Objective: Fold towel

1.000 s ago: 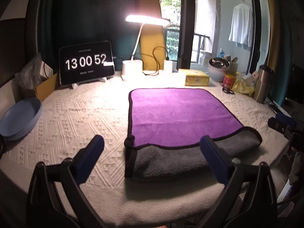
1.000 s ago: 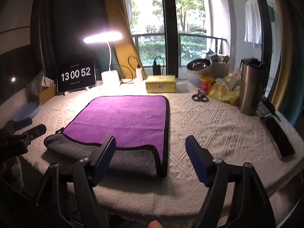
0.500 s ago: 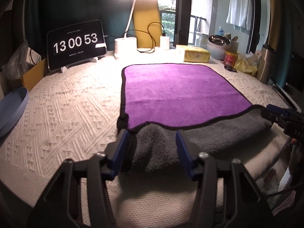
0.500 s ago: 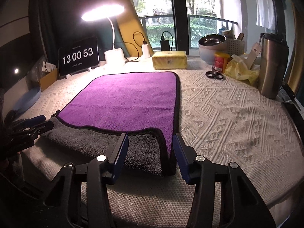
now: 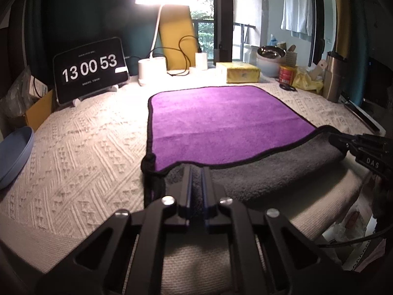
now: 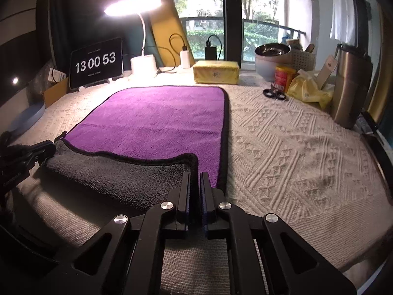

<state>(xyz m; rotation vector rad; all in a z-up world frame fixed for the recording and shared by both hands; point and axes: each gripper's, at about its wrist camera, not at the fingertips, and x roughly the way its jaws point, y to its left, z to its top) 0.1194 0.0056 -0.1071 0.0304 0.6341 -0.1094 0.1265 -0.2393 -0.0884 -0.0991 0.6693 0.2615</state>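
A purple towel [image 5: 216,123] with a grey underside and black trim lies flat on the table; it also shows in the right wrist view [image 6: 159,120]. Its near edge is folded over, grey side up [image 5: 245,177]. My left gripper [image 5: 196,172] is shut on the grey fold near its left corner. My right gripper [image 6: 195,177] is shut on the grey fold [image 6: 118,174] at its right corner. Each gripper shows at the edge of the other's view: the right one [image 5: 363,147] and the left one [image 6: 27,154].
The table wears a cream knitted cloth [image 6: 294,147]. At the back stand a clock display [image 5: 91,68], a lit desk lamp [image 5: 152,71] and a yellow box [image 6: 216,72]. A blue dish [image 5: 14,154] sits far left. Scissors [image 6: 273,94], a red can [image 6: 282,78] and a steel tumbler [image 6: 351,86] stand at the right.
Both grippers have moved forward and down onto the folded near edge and closed on it, from wide open a second ago. The towel has not visibly shifted.
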